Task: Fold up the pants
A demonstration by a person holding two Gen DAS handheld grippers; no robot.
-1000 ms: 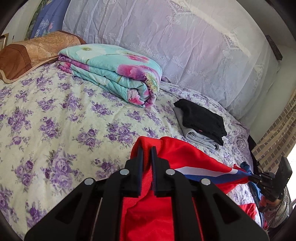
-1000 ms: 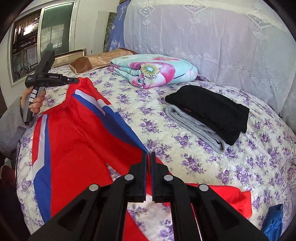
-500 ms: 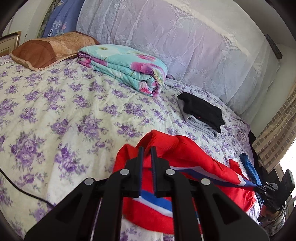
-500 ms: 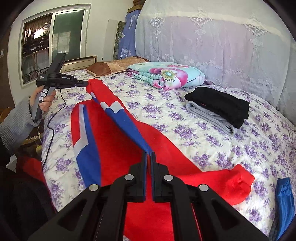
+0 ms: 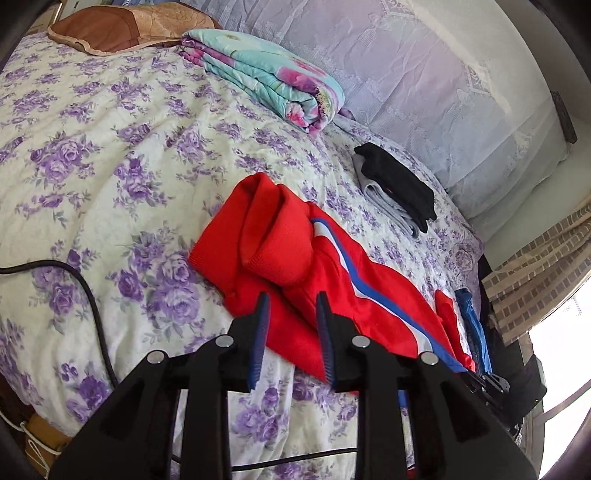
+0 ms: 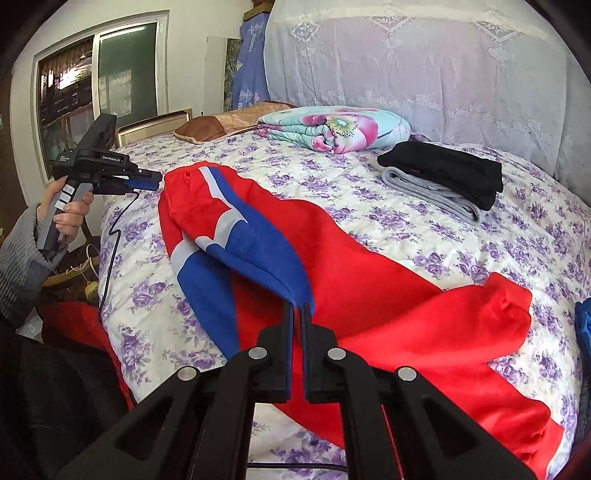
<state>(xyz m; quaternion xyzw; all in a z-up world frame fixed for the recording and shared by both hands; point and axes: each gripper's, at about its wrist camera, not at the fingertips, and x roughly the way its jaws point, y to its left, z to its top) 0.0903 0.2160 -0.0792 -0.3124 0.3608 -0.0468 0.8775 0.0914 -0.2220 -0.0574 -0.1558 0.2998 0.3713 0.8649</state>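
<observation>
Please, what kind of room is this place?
Most likely a bedroom in a home. A bed with a purple-flowered cover fills the view, with a pillow and a folded quilt at its far end, and a window in the wall beside it.

The scene is viewed from two fisheye cameras, each mounted behind a gripper's two fingers and tilted downward over the bed [image 5: 110,155]. From the left wrist, the bed is seen from its near edge toward the curtained wall, with the red pants [image 5: 332,280] close below. From the right wrist, the same bed is faced from farther along that edge, close over the pants, with a window at left. The folded quilt [image 6: 332,127], the black and grey clothes stack [image 5: 395,188] and the pants are shared by both views.
</observation>
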